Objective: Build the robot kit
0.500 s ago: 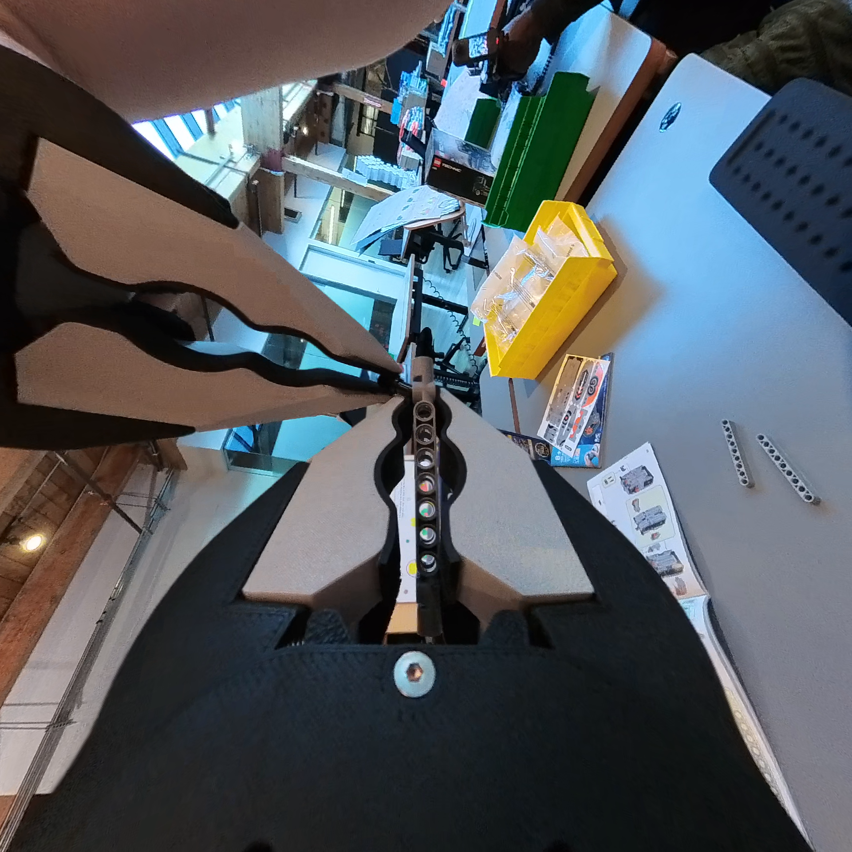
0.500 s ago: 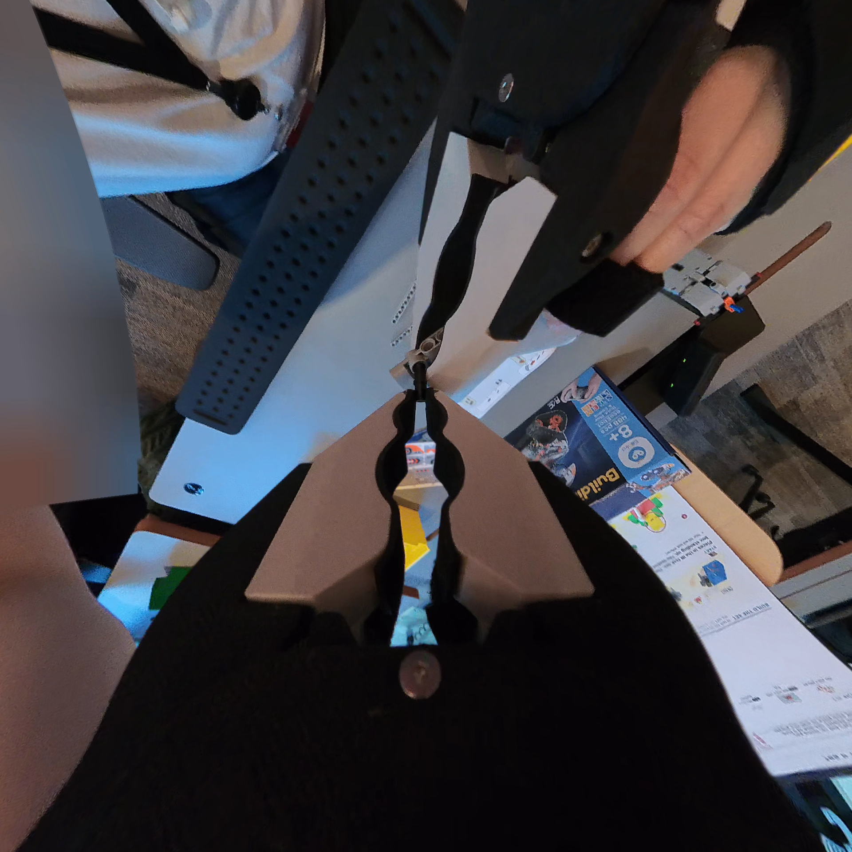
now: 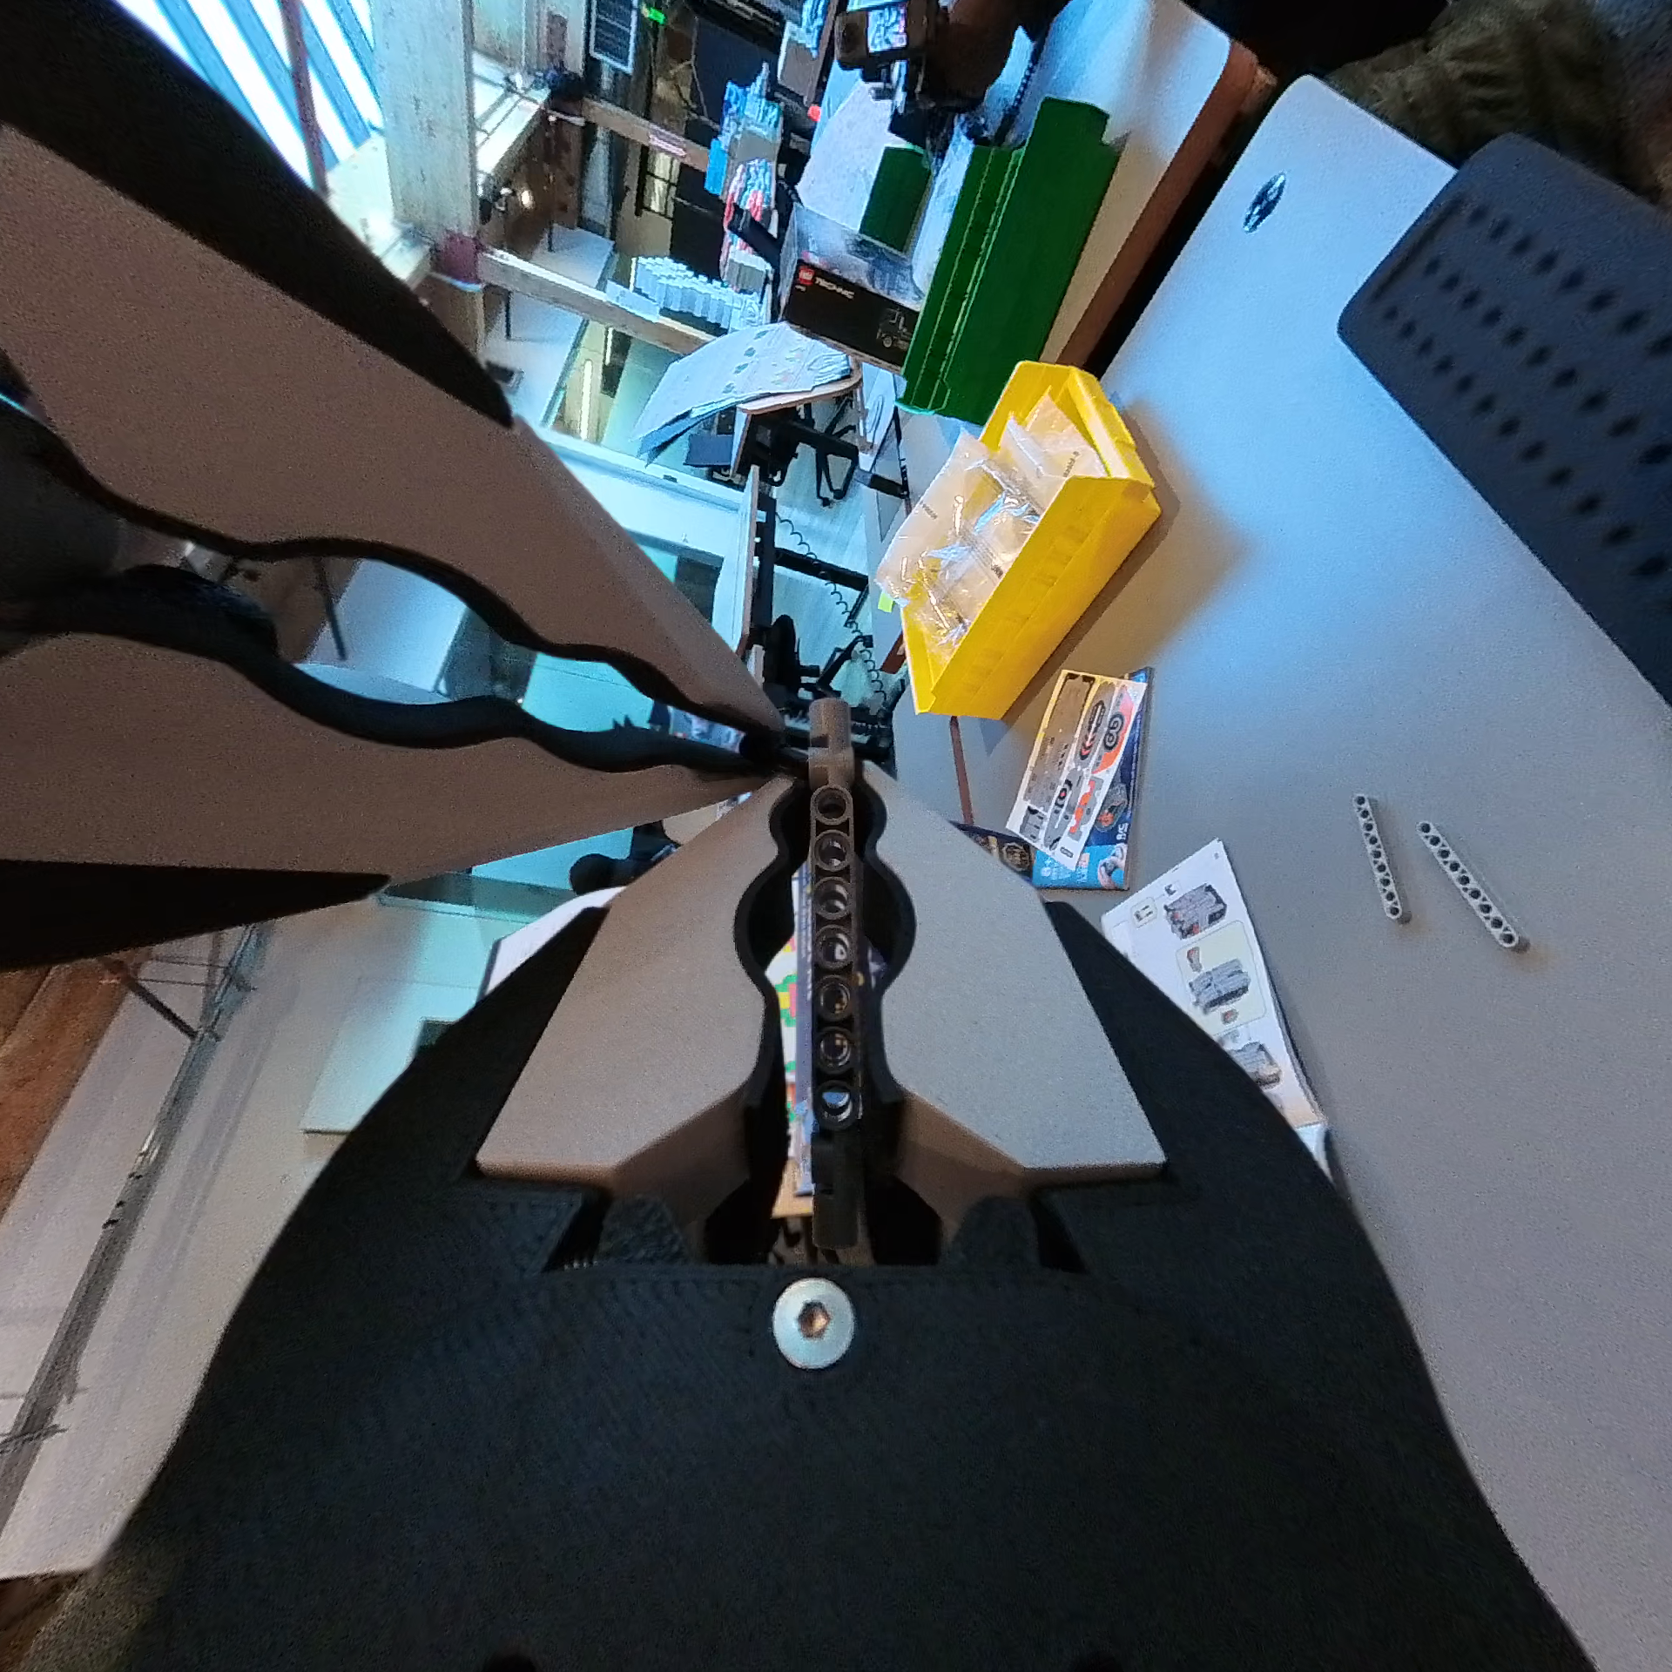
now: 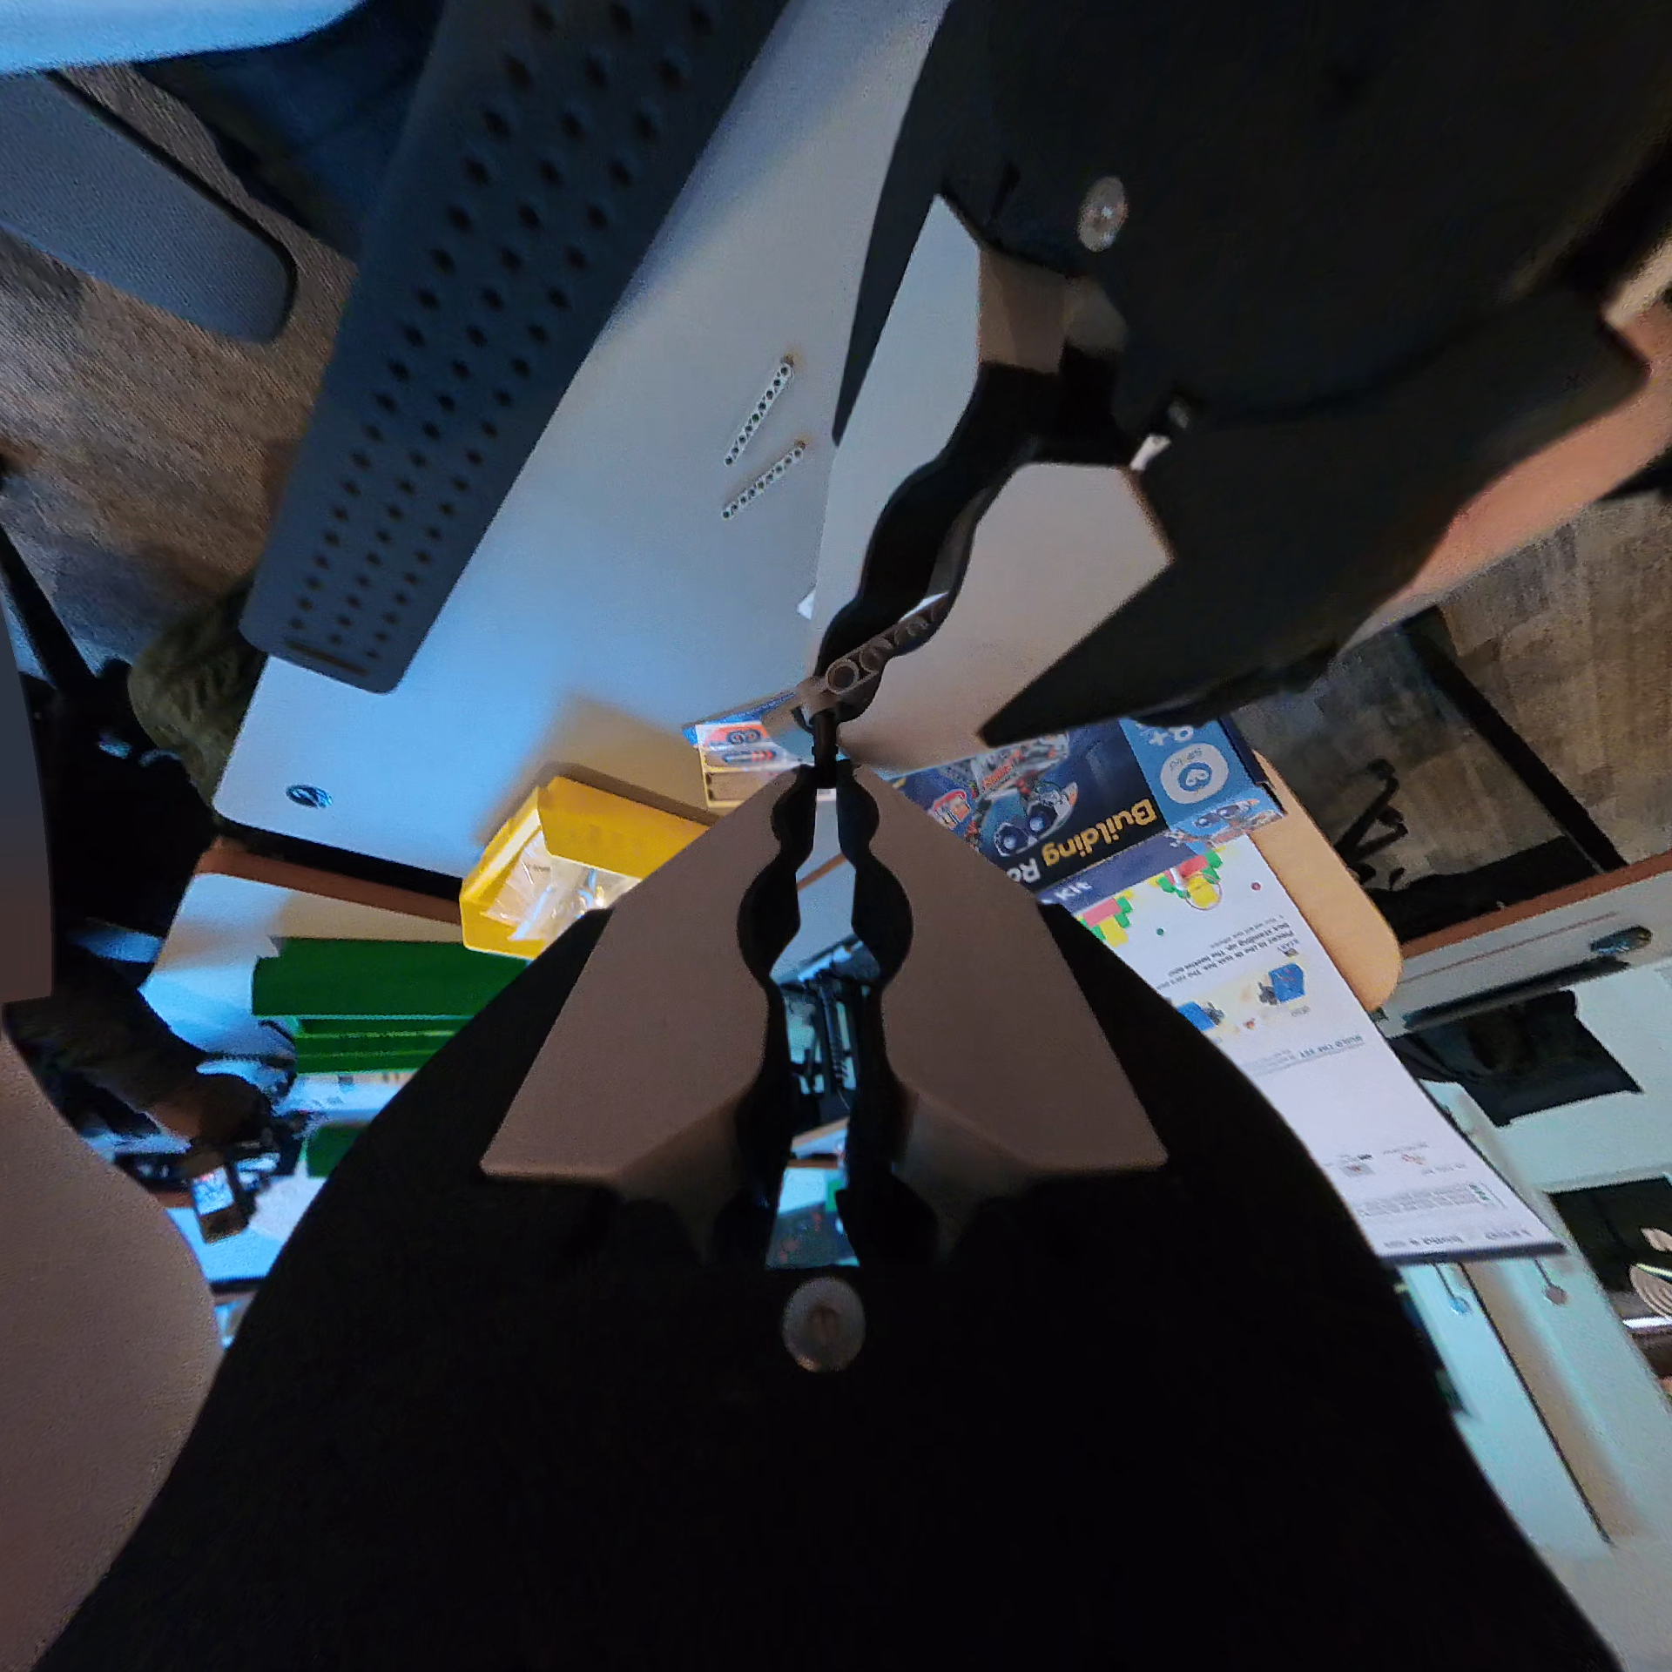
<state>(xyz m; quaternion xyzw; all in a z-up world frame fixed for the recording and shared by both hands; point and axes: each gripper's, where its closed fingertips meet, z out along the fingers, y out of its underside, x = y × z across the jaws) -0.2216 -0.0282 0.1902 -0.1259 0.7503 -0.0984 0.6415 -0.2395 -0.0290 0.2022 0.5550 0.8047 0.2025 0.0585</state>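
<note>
Between the left gripper's (image 3: 828, 796) closed jaws a dark holed beam (image 3: 832, 959) lies lengthwise; the right gripper (image 4: 825, 769), nearly shut, pinches what looks like a black pin (image 4: 821, 731) at the beam's tip, so keep pin and hole coaxial and push straight. Beyond lies a grey table (image 3: 1357, 633) with two loose beams (image 3: 1439, 873), a yellow bin (image 3: 1040, 552) and booklets (image 3: 1212, 977), amid a cluttered workshop.

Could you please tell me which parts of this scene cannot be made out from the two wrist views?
- Left wrist view: the near end of the dark grey holed plastic beam is hidden between the left tool fingers.
- Right wrist view: the small black pin pinched by the right tool is too small to identify.
- Right wrist view: the yellow plastic bin's contents are blurred, partly covered by that tool.
</note>
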